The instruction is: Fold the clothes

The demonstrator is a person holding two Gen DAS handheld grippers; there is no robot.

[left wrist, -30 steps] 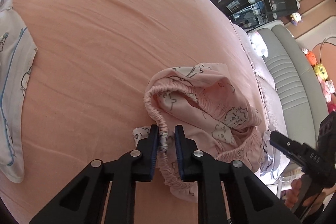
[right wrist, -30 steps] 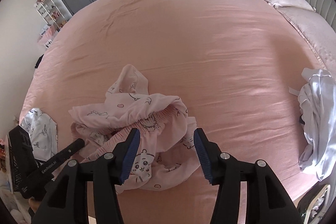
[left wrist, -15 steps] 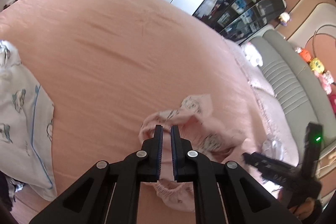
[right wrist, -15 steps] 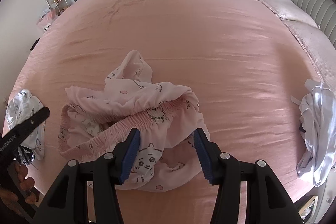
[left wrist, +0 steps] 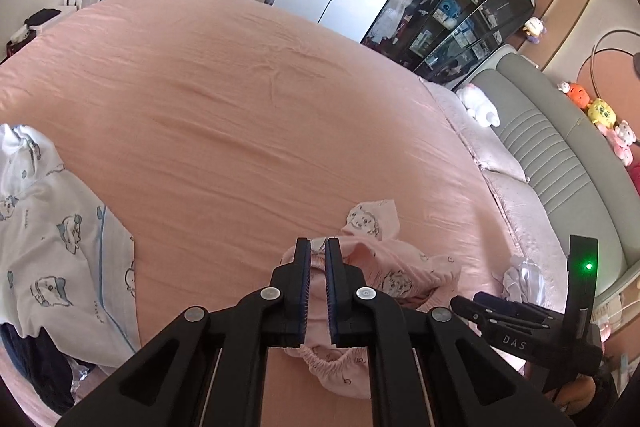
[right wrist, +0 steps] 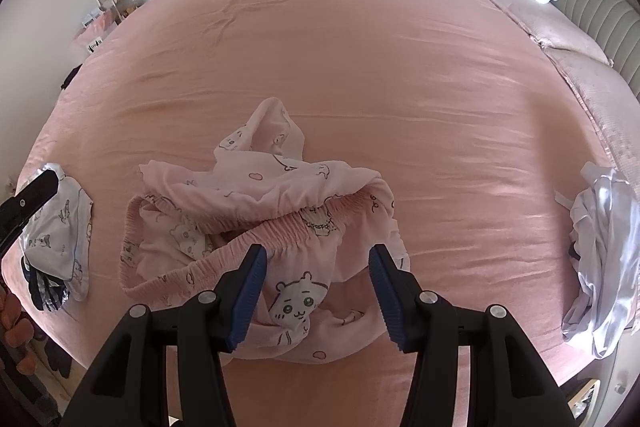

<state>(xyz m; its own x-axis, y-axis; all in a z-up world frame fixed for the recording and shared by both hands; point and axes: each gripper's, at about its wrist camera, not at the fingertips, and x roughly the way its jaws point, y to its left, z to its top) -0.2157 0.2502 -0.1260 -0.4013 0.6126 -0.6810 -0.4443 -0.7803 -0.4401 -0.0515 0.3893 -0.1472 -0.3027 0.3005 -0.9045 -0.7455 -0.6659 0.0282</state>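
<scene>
Left tool (left wrist: 317, 267) stays clenched on shorts (right wrist: 280, 227) waistband, now lifted higher off the bed (right wrist: 360, 67). Right tool (right wrist: 318, 291) still gapes wide above shorts.

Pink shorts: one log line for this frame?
phase: pickup | left gripper: shut on pink shorts waistband | right gripper: open above shorts | bed

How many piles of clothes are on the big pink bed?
3. The pink cartoon-print pants lie in front of the right tongs, the white cartoon-print clothes at the bed's left edge, and a shiny white garment at its right edge. More may be hidden.
</scene>
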